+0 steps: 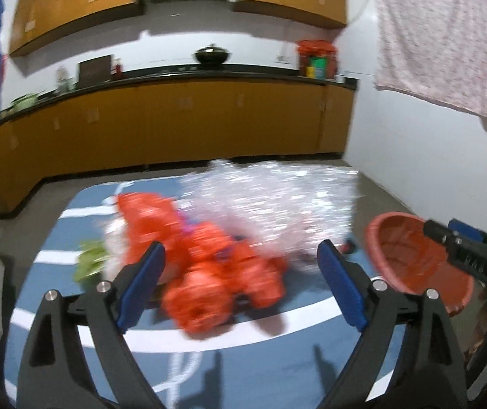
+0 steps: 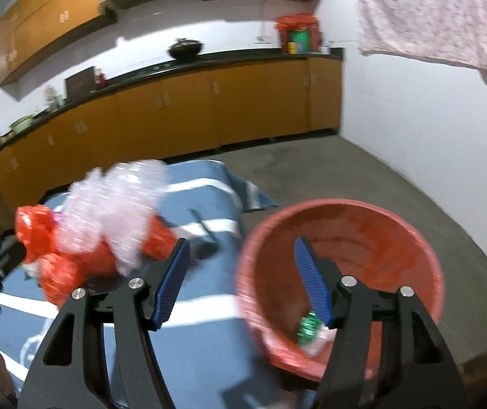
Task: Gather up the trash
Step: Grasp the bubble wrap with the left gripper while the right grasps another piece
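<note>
A crumpled orange plastic bag [image 1: 216, 279] lies on the blue white-striped tablecloth [image 1: 270, 361], blurred, just ahead of and between the fingers of my left gripper [image 1: 241, 255], which is open and touches nothing. Clear bubble wrap [image 1: 277, 204] sits behind the bag, and a green scrap [image 1: 90, 262] lies to its left. A red bucket [image 1: 407, 255] stands at the right. My right gripper [image 2: 241, 243] is open. The bucket's [image 2: 363, 238] near rim passes between its jaws, apart from both pads. A green wrapper [image 2: 308, 330] and pale scraps lie in the bucket.
Orange kitchen cabinets [image 2: 209, 112] with a dark counter run along the back wall, with a black wok [image 2: 185, 49] on top. A pink cloth [image 2: 431, 17] hangs at the upper right by the white wall. Grey concrete floor [image 2: 363, 177] surrounds the table.
</note>
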A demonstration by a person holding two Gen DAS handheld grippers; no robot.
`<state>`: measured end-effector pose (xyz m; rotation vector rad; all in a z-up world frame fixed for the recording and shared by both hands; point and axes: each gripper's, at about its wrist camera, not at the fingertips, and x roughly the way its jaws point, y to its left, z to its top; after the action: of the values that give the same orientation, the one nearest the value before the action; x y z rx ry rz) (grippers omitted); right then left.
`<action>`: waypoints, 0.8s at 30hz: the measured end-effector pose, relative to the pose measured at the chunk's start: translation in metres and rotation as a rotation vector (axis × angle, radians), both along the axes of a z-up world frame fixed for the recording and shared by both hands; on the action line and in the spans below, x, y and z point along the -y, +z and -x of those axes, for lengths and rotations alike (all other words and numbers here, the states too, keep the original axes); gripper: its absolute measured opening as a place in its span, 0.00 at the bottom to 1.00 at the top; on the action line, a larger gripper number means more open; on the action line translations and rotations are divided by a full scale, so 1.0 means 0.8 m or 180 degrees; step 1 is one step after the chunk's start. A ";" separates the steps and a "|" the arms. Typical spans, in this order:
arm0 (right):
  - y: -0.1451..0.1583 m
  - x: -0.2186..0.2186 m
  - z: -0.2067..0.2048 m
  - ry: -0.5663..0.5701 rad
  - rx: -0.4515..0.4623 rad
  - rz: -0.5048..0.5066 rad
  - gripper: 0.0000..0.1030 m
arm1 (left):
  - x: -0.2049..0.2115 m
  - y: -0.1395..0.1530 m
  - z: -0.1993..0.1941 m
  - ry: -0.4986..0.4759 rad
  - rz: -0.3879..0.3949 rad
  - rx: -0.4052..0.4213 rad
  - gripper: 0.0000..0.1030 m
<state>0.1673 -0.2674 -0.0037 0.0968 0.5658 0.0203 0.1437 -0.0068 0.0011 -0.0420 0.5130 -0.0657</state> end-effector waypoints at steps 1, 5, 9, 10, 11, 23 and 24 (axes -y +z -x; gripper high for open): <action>0.003 -0.009 -0.007 0.0051 0.0008 0.0004 0.59 | -0.013 -0.001 0.001 0.0057 0.0019 -0.0006 0.86; 0.014 -0.043 -0.047 0.0181 0.0062 0.0003 0.58 | -0.051 -0.005 0.007 0.0232 0.0063 -0.0021 0.86; 0.020 -0.051 -0.094 0.0189 -0.0007 -0.0171 0.58 | -0.072 -0.001 0.009 0.0310 0.0059 0.0018 0.86; 0.019 -0.054 -0.100 0.0193 -0.0021 -0.0183 0.58 | -0.077 0.000 0.010 0.0334 0.0066 0.0024 0.86; 0.017 -0.055 -0.107 0.0203 -0.0045 -0.0195 0.58 | -0.079 0.000 0.009 0.0349 0.0073 0.0024 0.86; 0.001 -0.077 -0.112 0.0650 -0.0231 -0.0046 0.05 | -0.075 0.002 -0.007 0.0320 0.0209 0.0009 0.86; 0.003 -0.077 -0.108 0.0663 -0.0210 -0.0051 0.05 | -0.070 0.003 -0.010 0.0286 0.0221 0.0014 0.86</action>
<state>0.2537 -0.2061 -0.0013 0.0538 0.6400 0.2249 0.1521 0.0495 0.0035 -0.1326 0.5039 0.0043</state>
